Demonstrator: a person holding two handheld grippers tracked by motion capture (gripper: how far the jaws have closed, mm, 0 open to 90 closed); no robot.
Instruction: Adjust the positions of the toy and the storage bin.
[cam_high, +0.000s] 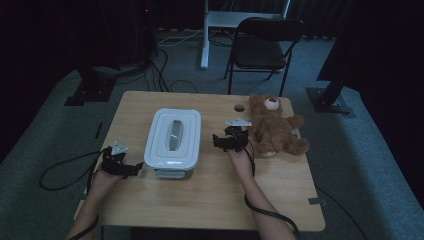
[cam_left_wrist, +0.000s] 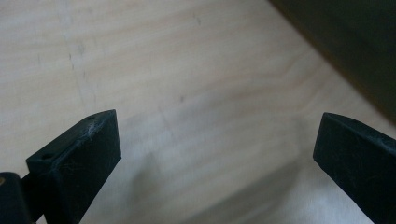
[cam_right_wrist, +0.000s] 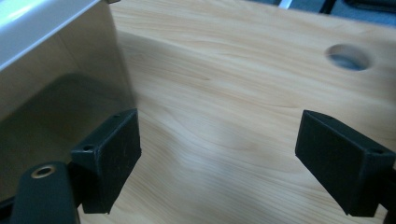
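A clear plastic box with a white lid stands on the wooden table, left of centre. A brown teddy bear lies at the table's right side. My left gripper sits just left of the box's near corner, open, with bare wood between its jaws. My right gripper hovers between the box and the bear, open and empty. In the right gripper view the box's clear wall stands close at the left.
A round hole pierces the table top near the far edge, beside the bear's head. Behind the table stand a black folding chair and a white desk leg. Cables trail across the carpet.
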